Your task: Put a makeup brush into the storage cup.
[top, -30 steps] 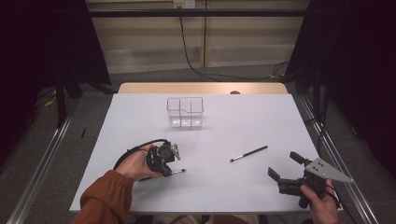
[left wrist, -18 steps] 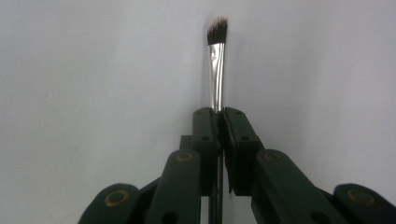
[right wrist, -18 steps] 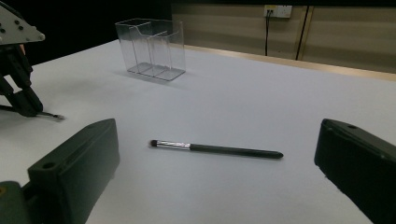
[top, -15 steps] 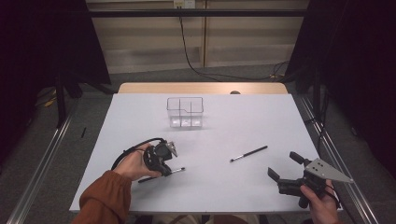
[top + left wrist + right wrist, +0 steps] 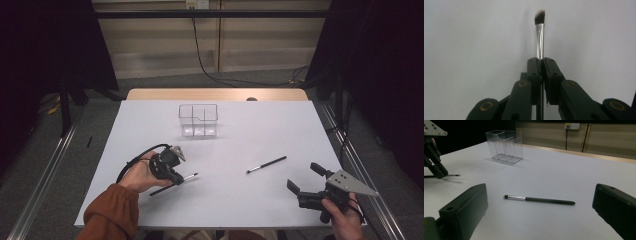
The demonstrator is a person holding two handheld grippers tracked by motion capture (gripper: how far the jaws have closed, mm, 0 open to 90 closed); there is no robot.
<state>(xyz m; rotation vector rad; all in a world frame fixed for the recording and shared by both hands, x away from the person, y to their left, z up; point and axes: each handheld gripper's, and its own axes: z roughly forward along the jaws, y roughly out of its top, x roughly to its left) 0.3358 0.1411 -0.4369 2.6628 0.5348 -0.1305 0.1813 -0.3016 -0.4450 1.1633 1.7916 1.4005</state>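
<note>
Black left tongs (image 5: 541, 72) pinching brush (image 5: 539, 32), ferrule beyond tips

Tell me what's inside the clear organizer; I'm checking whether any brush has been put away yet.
The clear organizer looks empty: the table shows through its compartments. One brush is in the left gripper, another brush lies on the table.

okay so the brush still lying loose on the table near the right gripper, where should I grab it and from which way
Take the loose brush by its black handle, near the middle, not the shiny ferrule or bristles. It lies flat on the table, so come from above with the open right gripper, jaws straddling the handle crosswise. The thin round shaft probably needs a square, centred pinch.
</note>
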